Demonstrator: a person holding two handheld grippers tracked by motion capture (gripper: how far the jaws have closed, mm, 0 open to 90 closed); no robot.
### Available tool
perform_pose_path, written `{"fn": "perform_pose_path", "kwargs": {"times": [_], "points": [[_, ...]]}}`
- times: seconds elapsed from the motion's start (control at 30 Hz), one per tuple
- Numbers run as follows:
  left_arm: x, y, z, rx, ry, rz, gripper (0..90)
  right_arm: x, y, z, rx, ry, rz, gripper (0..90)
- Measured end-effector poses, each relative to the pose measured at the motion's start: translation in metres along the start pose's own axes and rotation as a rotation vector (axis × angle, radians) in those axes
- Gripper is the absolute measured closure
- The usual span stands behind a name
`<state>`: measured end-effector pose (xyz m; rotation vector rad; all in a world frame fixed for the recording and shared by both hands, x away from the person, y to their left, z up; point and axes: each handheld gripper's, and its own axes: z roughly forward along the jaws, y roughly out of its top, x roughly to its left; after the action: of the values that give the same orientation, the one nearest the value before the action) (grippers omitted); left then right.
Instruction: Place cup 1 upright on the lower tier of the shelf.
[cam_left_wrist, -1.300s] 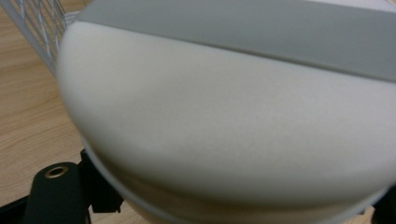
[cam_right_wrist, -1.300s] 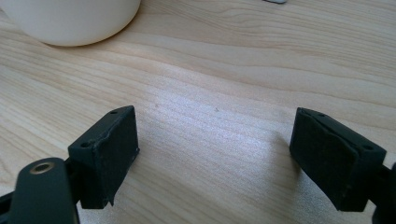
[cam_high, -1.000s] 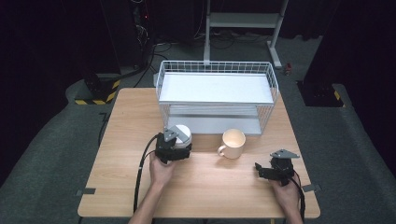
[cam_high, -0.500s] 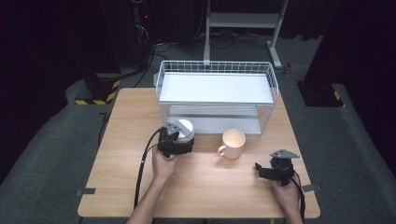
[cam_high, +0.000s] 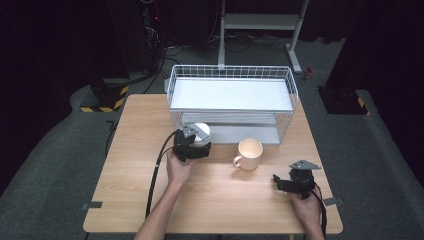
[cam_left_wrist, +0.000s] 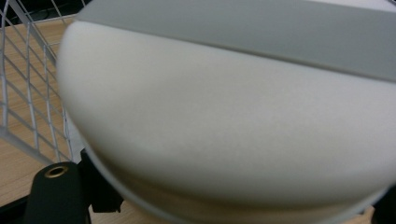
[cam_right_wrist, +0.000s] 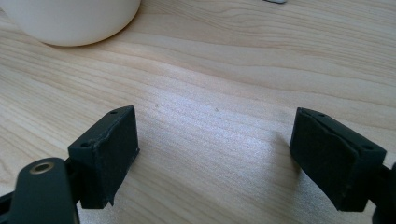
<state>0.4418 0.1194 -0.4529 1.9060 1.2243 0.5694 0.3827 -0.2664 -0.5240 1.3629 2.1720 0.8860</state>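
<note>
A cream mug (cam_high: 249, 153) stands on the wooden table (cam_high: 125, 175), just in front of the white wire basket (cam_high: 231, 102).

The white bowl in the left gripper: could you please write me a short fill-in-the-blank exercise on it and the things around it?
1. The left gripper is shut on a round white ____.
2. The right gripper rests on the wooden table with its jaws ____.
3. The cream mug stands upright on the table, in front of the white wire ____.
4. The mug's handle points toward the ____ gripper.

Missing words: bowl; open; rack; left
</note>
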Motion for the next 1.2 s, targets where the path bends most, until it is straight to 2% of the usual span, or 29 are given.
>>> {"fn": "perform_pose_path", "kwargs": {"times": [0.13,0.2,0.33,0.53,0.6,0.77,0.93,1.1,1.2], "points": [[0.001,0.003,0.006,-0.016,0.003,-0.011,18.9,0.000,0.000,0.000,0.000,0.000,-0.001,15.3],[0.002,0.004,0.010,-0.010,0.009,-0.021,18.9,0.000,0.000,0.000,0.000,0.000,0.000,15.3],[0.002,0.006,0.019,-0.005,0.023,-0.007,18.9,0.000,0.000,0.000,0.000,0.000,0.000,15.3],[0.002,0.008,0.031,-0.006,0.030,-0.008,18.9,0.000,0.000,0.000,0.000,0.000,-0.001,15.3],[0.002,0.008,0.035,-0.013,0.033,-0.028,18.9,0.000,0.000,0.000,0.000,0.000,-0.001,15.3],[0.003,0.006,0.041,-0.012,0.041,-0.035,18.9,0.000,0.000,0.000,0.000,0.000,-0.001,15.3],[0.007,0.007,0.045,-0.010,0.053,-0.034,18.9,0.000,0.000,0.000,0.000,0.000,-0.001,15.3],[0.008,0.009,0.049,0.006,0.065,-0.010,18.9,0.000,0.000,0.000,0.001,0.000,0.002,15.3],[0.007,0.010,0.051,0.000,0.067,-0.006,18.9,0.000,0.000,0.000,0.001,0.000,0.002,15.3]]}}
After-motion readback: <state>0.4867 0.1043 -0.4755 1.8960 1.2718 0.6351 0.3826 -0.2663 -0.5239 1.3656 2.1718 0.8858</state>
